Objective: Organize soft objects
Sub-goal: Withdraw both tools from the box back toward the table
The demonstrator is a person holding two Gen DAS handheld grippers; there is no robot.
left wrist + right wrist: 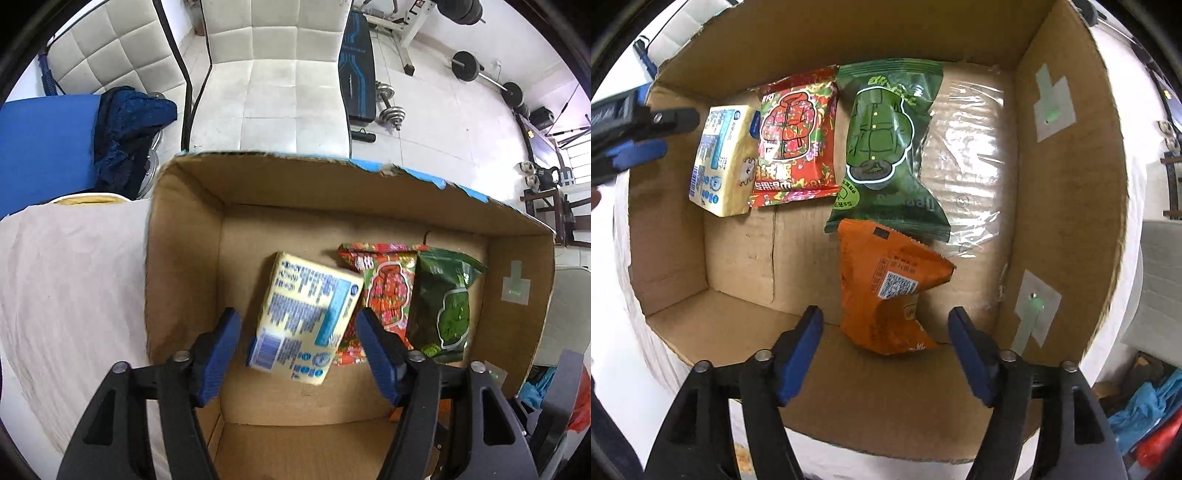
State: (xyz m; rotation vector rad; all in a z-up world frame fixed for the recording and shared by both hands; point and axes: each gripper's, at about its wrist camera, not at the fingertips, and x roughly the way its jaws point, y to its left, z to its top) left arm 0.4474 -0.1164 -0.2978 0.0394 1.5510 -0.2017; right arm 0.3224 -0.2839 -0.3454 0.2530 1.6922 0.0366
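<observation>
An open cardboard box (369, 192) (1067, 192) holds soft packets. A pale yellow tissue pack (304, 317) (722, 162), blurred in the left wrist view, lies or falls in the box between the spread fingers of my open left gripper (295, 321), untouched. A red packet (384, 291) (798, 140) and a green packet (448, 299) (886, 147) lie beside it. An orange packet (886, 291) sits in the box between the fingers of my open right gripper (884, 321), free of them. The left gripper shows at the left edge of the right wrist view (639, 136).
The box stands on a table with a whitish cloth (70, 280). White quilted chairs (273, 81), a blue cloth (129, 129) and gym weights (391, 107) lie beyond. Clear plastic film (964, 155) covers part of the box floor.
</observation>
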